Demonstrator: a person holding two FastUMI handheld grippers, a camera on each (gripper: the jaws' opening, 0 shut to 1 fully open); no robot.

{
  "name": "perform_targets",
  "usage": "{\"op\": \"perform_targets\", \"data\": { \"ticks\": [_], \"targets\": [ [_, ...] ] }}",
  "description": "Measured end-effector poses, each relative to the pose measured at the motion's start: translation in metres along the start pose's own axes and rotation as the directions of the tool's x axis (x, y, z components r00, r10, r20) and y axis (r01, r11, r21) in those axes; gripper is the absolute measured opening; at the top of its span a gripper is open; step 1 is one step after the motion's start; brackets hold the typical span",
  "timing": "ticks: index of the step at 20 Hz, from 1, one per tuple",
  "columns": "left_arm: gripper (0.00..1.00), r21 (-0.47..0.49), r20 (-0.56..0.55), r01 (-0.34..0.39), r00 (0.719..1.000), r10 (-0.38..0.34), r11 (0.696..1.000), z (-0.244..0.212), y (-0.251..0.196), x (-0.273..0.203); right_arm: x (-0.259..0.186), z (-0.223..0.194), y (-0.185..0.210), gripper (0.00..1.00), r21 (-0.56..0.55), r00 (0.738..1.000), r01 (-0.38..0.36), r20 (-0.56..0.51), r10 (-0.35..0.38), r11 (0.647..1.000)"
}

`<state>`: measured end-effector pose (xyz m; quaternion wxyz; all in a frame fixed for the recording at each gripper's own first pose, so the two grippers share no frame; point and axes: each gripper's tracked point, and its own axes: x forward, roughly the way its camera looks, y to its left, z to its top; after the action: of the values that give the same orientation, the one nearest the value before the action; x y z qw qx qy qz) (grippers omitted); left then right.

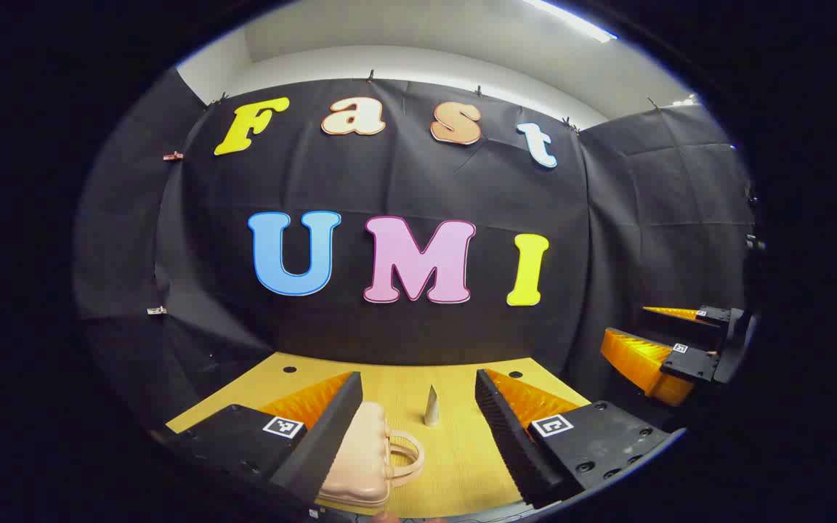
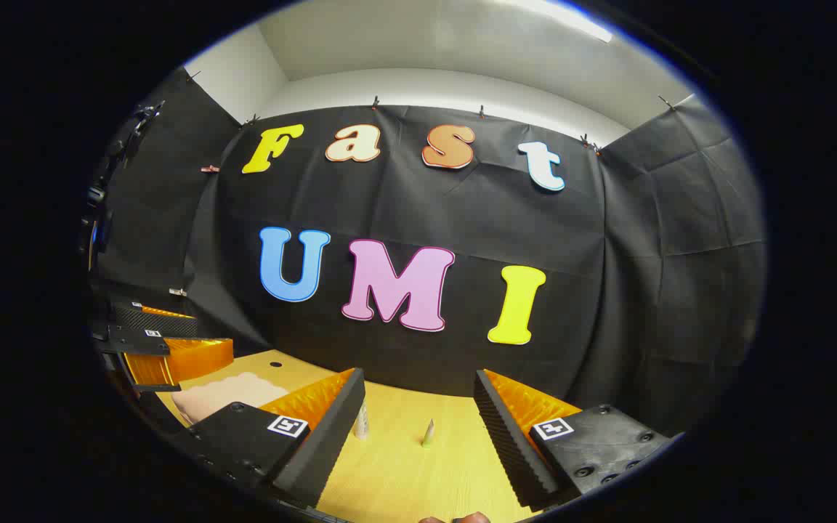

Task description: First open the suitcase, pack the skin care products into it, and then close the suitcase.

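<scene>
Pale pink suitcase (image 1: 360,457), small, hard-shelled, lid shut, lies flat at near left, handle facing right. Two slim skin care tubes (image 2: 429,433) stand upright farther right, apart.

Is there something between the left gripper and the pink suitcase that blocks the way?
Nothing visible does. The pink suitcase lies closed on the wooden table right beyond the left gripper, its jaws open. The small tube stands farther back, off to the side.

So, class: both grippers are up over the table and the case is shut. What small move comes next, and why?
Probably lower the open left gripper toward the closed pink suitcase on the wooden table, since its lid must open before the skincare tube goes in.
</scene>
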<state>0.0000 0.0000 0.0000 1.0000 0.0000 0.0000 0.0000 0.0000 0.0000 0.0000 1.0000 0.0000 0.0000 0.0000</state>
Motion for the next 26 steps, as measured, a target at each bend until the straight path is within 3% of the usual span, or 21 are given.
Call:
{"op": "perform_targets", "data": {
  "ticks": [13, 18, 22, 24, 26],
  "targets": [
    [0.98, 0.012, 0.016, 0.036, 0.999, -0.036, 0.999, 0.004, -0.003, 0.013, 0.011, -0.003, -0.009, 0.96, -0.006, 0.999, 0.033, -0.005, -0.033, 0.999],
    [0.98, -0.008, -0.054, 0.064, 0.996, -0.064, 0.998, -0.020, -0.006, 0.024, 0.014, -0.006, -0.008, 0.96, 0.005, 0.999, 0.044, -0.010, -0.044, 0.999],
    [0.98, -0.082, -0.240, 0.117, 0.962, -0.133, 0.990, -0.084, -0.025, 0.058, 0.010, -0.018, -0.011, 0.96, 0.005, 0.999, 0.041, -0.026, -0.040, 0.999],
    [0.98, -0.060, -0.339, 0.104, 0.933, -0.118, 0.993, -0.125, -0.027, 0.082, 0.005, -0.027, -0.019, 0.96, -0.002, 0.999, 0.031, -0.038, -0.031, 1.000],
    [0.98, -0.022, -0.454, 0.069, 0.888, -0.071, 0.997, -0.168, -0.022, 0.104, 0.003, -0.040, -0.036, 0.97, -0.016, 0.998, 0.030, -0.049, -0.031, 0.999]
  ]
}}
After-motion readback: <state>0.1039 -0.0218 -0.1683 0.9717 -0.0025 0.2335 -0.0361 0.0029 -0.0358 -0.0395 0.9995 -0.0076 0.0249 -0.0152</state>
